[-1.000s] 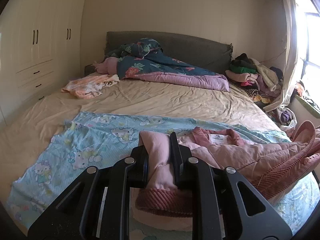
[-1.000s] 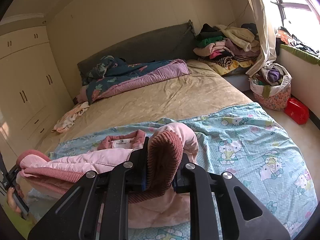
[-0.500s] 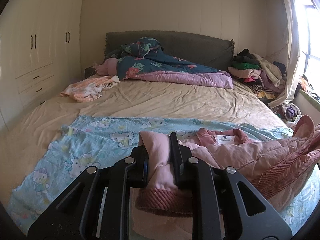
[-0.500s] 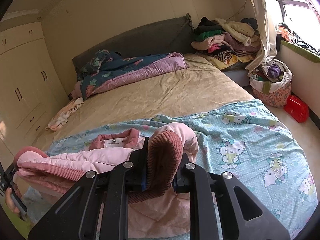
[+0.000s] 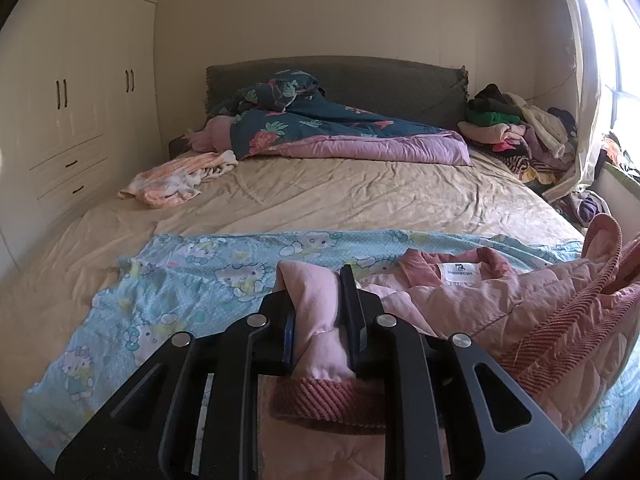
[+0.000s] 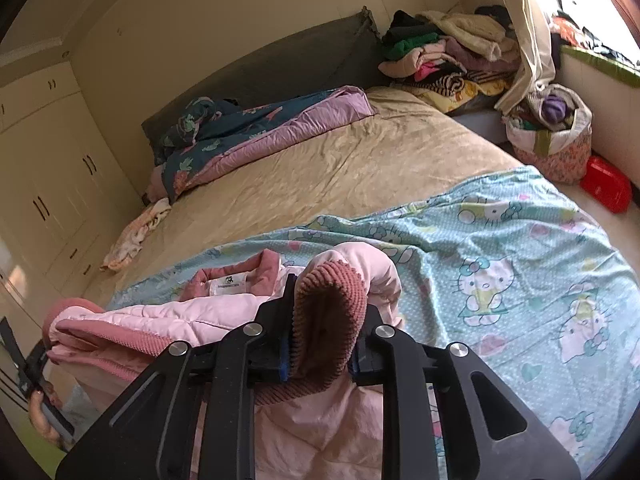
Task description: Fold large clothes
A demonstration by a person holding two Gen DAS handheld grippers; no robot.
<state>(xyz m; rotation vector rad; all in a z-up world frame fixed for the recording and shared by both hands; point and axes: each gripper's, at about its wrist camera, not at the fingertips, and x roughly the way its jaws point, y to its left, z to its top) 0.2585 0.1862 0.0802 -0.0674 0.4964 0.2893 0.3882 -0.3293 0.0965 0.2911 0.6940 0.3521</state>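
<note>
Jacket [image 5: 460,304] stretched crosswise, collar toward headboard; left gripper [image 5: 320,312], right gripper [image 6: 326,316] each clamp ribbed hem corner

Floral duvet [image 5: 320,128] lay bunched against grey headboard [image 5: 400,80]; clothes heap [image 6: 448,52] beside bed; red box, possibly plastic [image 6: 606,188], on floor.

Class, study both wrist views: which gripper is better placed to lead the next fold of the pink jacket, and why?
Probably neither alone. The left gripper and right gripper are each shut on a ribbed edge of the pink jacket over the Hello Kitty sheet, so both should move together.
</note>
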